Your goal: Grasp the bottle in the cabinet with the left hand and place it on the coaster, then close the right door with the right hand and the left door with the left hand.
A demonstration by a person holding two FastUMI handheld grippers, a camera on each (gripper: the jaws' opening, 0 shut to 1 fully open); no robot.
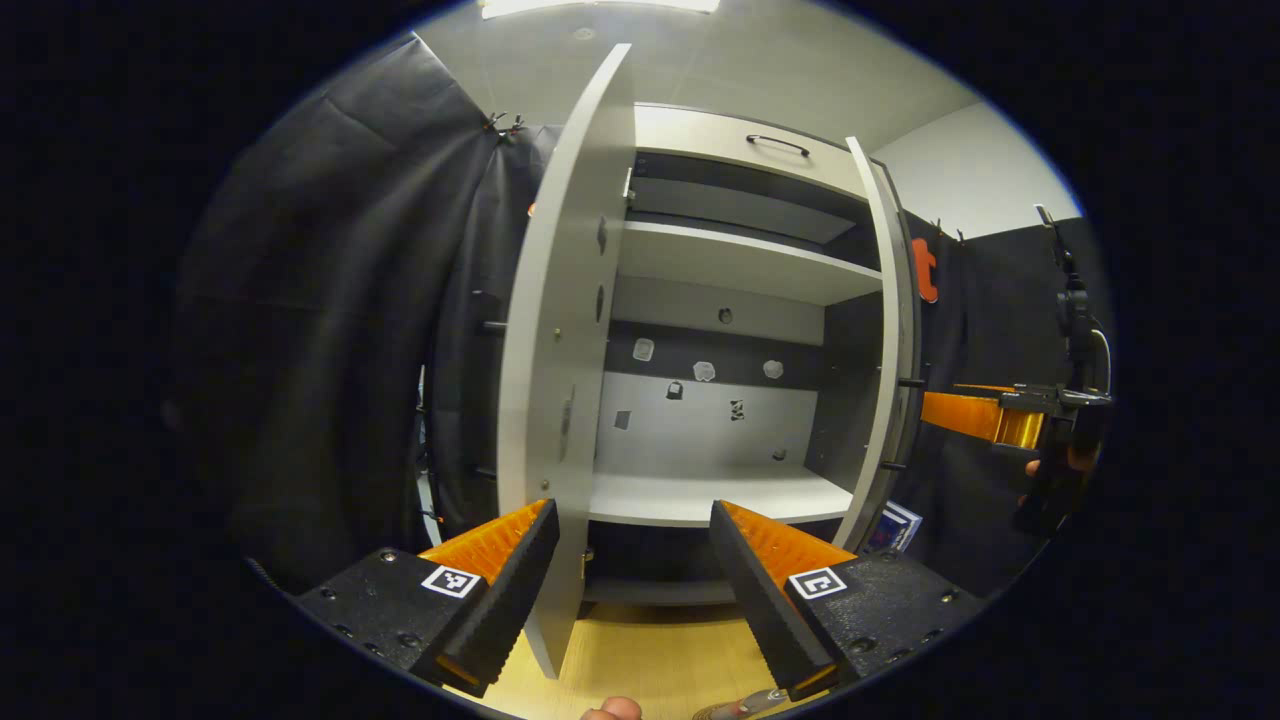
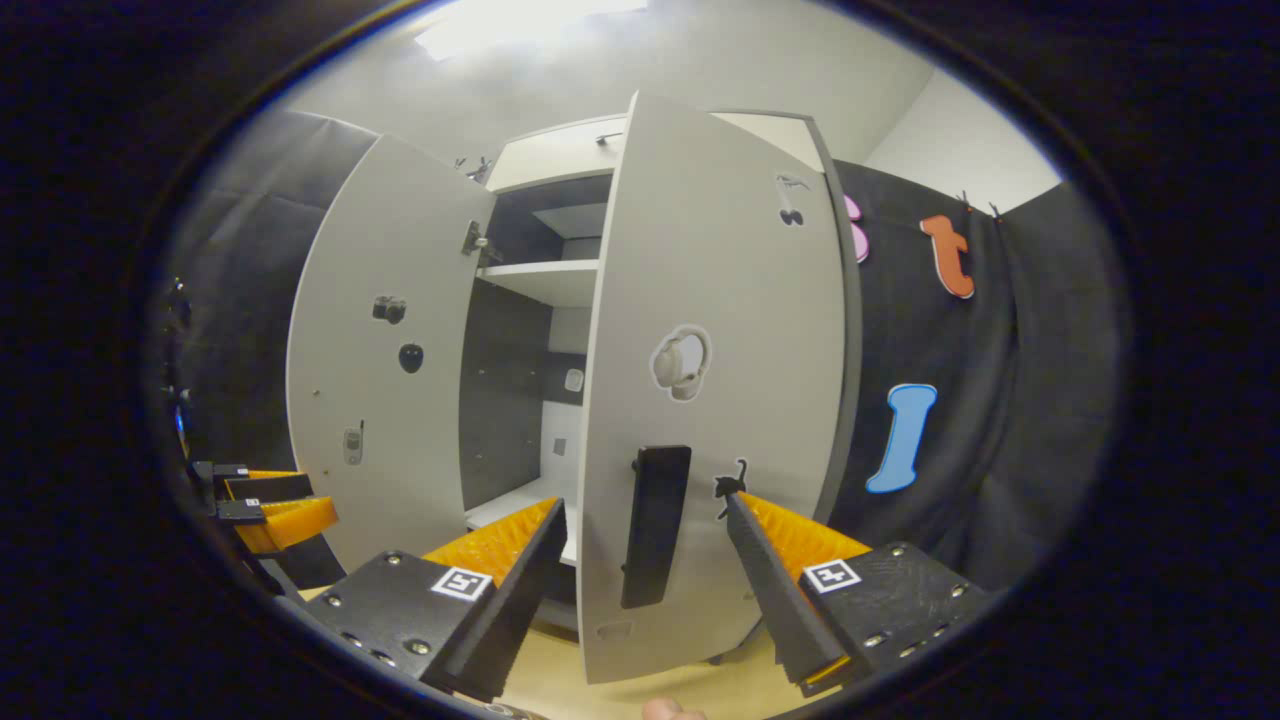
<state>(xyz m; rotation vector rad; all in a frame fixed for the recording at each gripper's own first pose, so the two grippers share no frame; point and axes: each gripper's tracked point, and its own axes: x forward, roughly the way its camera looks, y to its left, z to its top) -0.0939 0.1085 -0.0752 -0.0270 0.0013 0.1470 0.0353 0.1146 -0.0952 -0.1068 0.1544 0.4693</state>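
Left gripper (image 1: 630, 560) and right gripper (image 2: 640, 565) both hold their jaws wide apart.

Bright white light comes from a ceiling lamp (image 1: 598, 5) at the top of both views, washing out into glare in the right gripper view. The cabinet (image 1: 740, 270) shelves are evenly lit, with soft shadow under each shelf. The black cloth wall (image 1: 320, 330) stays dim. Straight door (image 2: 700, 380) edges bow outward with fisheye distortion. Focus is sharp at centre, softer at the rim.
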